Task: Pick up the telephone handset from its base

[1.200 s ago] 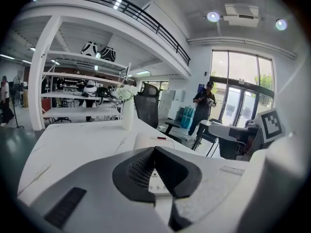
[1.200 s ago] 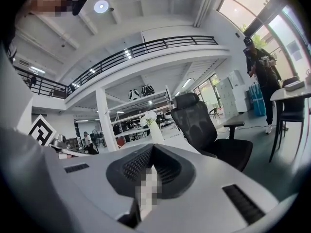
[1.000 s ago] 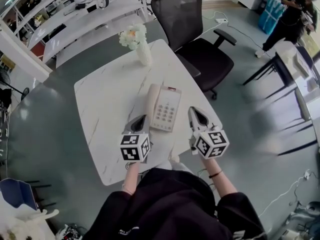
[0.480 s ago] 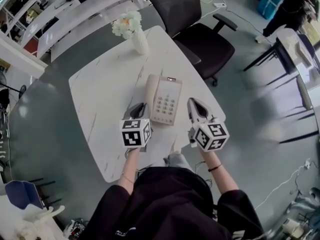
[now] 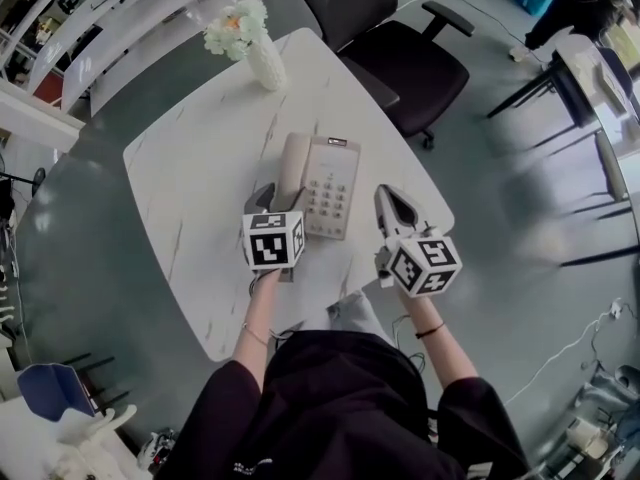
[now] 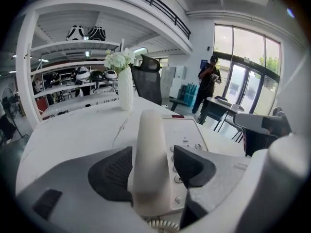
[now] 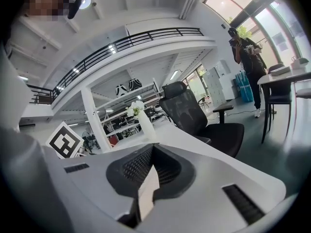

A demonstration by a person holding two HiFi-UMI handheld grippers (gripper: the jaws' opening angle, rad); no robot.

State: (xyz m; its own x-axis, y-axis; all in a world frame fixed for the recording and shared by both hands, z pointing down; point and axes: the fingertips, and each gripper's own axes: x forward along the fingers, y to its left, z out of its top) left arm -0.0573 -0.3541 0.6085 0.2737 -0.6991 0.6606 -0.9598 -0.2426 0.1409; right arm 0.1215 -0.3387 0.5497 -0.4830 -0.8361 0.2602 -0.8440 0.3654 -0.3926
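A cream telephone [image 5: 332, 183] lies on the white marble table [image 5: 190, 168], with its handset [image 5: 293, 166] resting along the left side of the base. My left gripper [image 5: 274, 206] is at the handset's near end. In the left gripper view the handset [image 6: 149, 154] runs between the jaws of my left gripper [image 6: 151, 171], which are opening; the dark pads stand beside it without pressing. The keypad base [image 6: 189, 130] lies just right of it. My right gripper [image 5: 391, 202] hovers right of the phone, jaws together on nothing [image 7: 147, 174].
A white vase of flowers [image 5: 258, 53] stands at the table's far edge. A black office chair [image 5: 400, 48] sits beyond the table. The phone's coiled cord [image 6: 158, 224] lies under the left gripper. A person [image 6: 210, 79] stands far off by the windows.
My left gripper has moved forward and down to the handset's near end, and its jaws have spread apart around it. The right gripper sank slightly beside the phone.
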